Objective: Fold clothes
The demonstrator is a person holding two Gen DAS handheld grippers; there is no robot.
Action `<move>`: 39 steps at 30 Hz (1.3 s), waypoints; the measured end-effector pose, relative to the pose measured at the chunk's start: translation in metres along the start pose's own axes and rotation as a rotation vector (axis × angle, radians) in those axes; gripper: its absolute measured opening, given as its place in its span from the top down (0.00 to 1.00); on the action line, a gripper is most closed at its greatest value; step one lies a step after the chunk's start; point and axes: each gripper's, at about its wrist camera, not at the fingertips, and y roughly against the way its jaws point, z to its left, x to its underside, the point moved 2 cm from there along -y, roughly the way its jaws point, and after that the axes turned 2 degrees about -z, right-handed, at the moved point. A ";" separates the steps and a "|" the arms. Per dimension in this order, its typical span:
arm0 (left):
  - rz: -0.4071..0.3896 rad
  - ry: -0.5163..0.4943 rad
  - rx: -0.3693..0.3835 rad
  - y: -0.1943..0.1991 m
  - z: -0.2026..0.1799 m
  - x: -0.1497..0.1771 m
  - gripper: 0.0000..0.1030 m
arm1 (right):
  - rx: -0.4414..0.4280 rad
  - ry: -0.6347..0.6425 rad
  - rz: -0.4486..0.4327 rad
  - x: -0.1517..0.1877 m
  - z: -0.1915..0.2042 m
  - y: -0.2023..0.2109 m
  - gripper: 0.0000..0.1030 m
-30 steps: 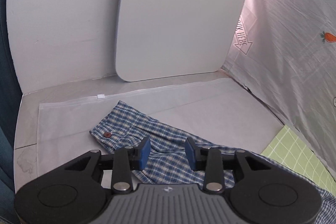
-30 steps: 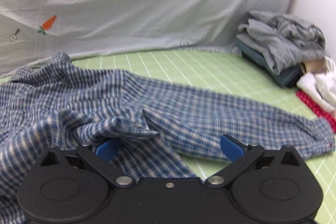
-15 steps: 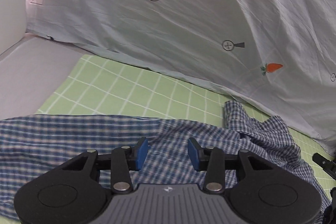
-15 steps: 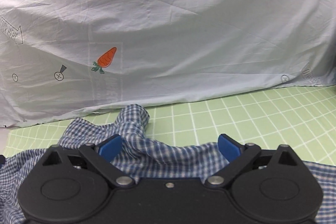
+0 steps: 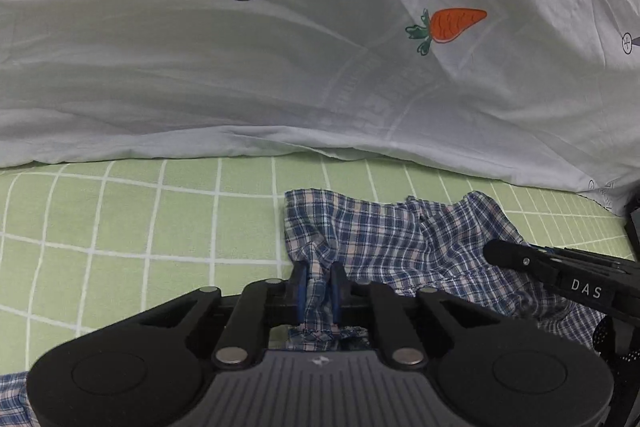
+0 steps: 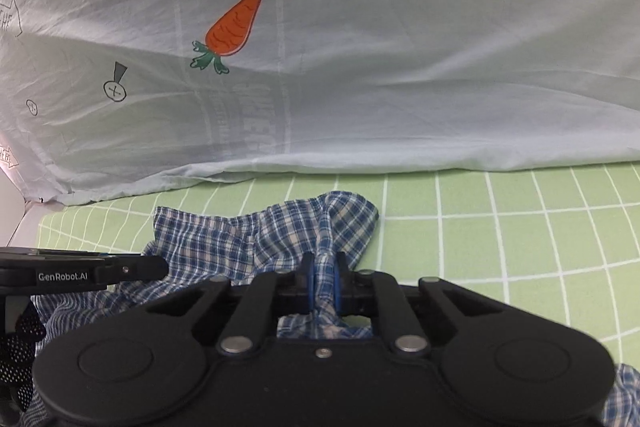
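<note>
I hold the checked shirt [image 5: 384, 239] on the green grid mat [image 5: 120, 219], left gripper [image 5: 318, 285] and right gripper [image 6: 324, 277] each pinching a bunched edge, seemingly mid-fold; next, I judge, both edges must travel together, kept level.

Backdrop: pale blue-grey sheet [image 5: 160, 75], creased, printed with carrot [image 5: 448, 25] and pin symbols. Surface: green white-gridded mat [image 6: 500, 227].

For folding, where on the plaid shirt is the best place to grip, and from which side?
Its far edge, one pinch toward each end, approached low from the near side. The left gripper and right gripper already pinch bunched folds there on the plaid shirt.
</note>
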 end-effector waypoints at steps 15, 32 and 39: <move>-0.083 -0.070 -0.148 -0.067 -0.013 -0.059 0.81 | 0.092 0.185 -0.094 -0.068 -0.010 -0.059 0.91; -0.033 0.079 -0.268 0.179 0.042 0.122 0.39 | 0.352 -0.015 -0.170 0.103 -0.060 0.209 0.02; 0.095 0.165 -0.415 0.275 0.066 0.246 0.39 | 0.358 -0.093 -0.020 0.226 -0.061 0.278 0.02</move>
